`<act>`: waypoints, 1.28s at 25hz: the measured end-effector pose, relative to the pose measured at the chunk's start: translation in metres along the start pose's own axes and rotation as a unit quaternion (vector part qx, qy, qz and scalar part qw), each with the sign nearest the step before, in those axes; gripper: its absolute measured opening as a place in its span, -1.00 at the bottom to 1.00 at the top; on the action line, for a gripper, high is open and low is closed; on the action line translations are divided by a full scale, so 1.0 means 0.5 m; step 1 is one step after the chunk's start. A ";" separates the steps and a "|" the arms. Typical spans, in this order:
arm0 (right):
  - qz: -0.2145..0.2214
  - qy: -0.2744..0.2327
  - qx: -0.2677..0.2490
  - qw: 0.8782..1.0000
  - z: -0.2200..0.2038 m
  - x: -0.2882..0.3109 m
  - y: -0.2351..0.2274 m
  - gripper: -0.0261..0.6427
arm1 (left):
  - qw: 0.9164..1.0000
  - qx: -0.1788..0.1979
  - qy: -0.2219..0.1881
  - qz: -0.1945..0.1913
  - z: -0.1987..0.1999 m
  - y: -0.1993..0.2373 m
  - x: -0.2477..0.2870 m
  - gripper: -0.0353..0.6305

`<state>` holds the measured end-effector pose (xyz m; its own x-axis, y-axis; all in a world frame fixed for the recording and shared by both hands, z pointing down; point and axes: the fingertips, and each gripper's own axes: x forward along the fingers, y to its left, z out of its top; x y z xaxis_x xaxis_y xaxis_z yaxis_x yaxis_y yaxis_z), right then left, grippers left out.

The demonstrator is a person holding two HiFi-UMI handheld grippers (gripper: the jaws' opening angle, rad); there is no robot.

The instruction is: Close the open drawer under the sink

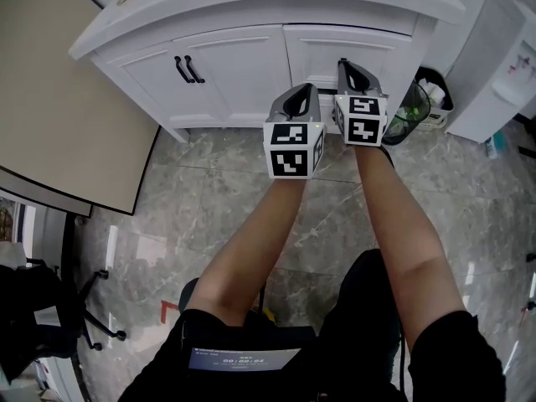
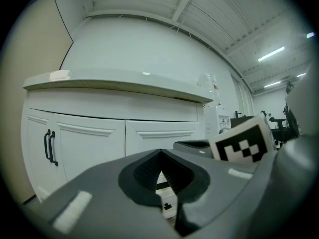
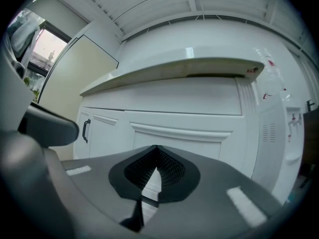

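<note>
The left gripper (image 1: 305, 92) and right gripper (image 1: 350, 67) sit side by side before the cabinet (image 1: 226, 74). A bin (image 1: 414, 111) stands at its right.

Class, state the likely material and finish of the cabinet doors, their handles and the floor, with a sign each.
Cabinet doors: probably painted wood, smooth white, moulded panels. Handles: likely black-coated metal, thin bars. Floor: grey veined stone or tile, glossy reflections.

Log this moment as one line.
left gripper: jaws shut, empty | right gripper: jaws shut, empty | both facing white cabinet

Right gripper (image 3: 156, 149) closed, empty, white cabinet front (image 3: 199, 133) ahead, black handle (image 3: 85, 130) at left
</note>
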<state>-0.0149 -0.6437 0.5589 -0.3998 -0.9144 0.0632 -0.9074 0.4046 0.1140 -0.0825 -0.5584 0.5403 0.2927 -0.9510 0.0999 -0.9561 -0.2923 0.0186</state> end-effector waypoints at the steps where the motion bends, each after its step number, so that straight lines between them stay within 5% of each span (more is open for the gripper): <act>1: 0.001 -0.007 0.004 1.000 0.016 -0.018 0.002 -0.85 | 1.000 -0.001 -0.002 -0.001 0.015 0.000 -0.003 -0.89; 7: -0.002 0.004 0.017 1.000 0.186 -0.122 -0.006 -0.85 | 1.000 -0.010 0.015 -0.002 0.168 -0.010 -0.029 -0.89; 15: 0.005 0.056 0.033 0.998 0.499 -0.232 -0.012 -0.85 | 0.998 -0.018 0.054 -0.004 0.474 -0.046 -0.107 -0.89; 23: 0.018 0.031 0.032 0.999 0.828 -0.382 0.009 -0.85 | 0.999 0.001 0.051 -0.013 0.773 -0.091 -0.257 -0.89; 26: 0.021 0.019 0.039 0.999 0.899 -0.412 0.023 -0.86 | 0.999 0.016 0.039 -0.011 0.839 -0.088 -0.300 -0.89; 32: 0.015 0.017 0.025 0.999 0.927 -0.462 0.041 -0.86 | 1.000 -0.011 0.017 -0.015 0.871 -0.087 -0.350 -0.89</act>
<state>-0.0011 -0.4295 0.0873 -0.4238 -0.9002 0.0998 -0.9004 0.4307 0.0618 -0.0868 -0.4234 0.0886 0.3218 -0.9375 0.1327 -0.9468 -0.3189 0.0434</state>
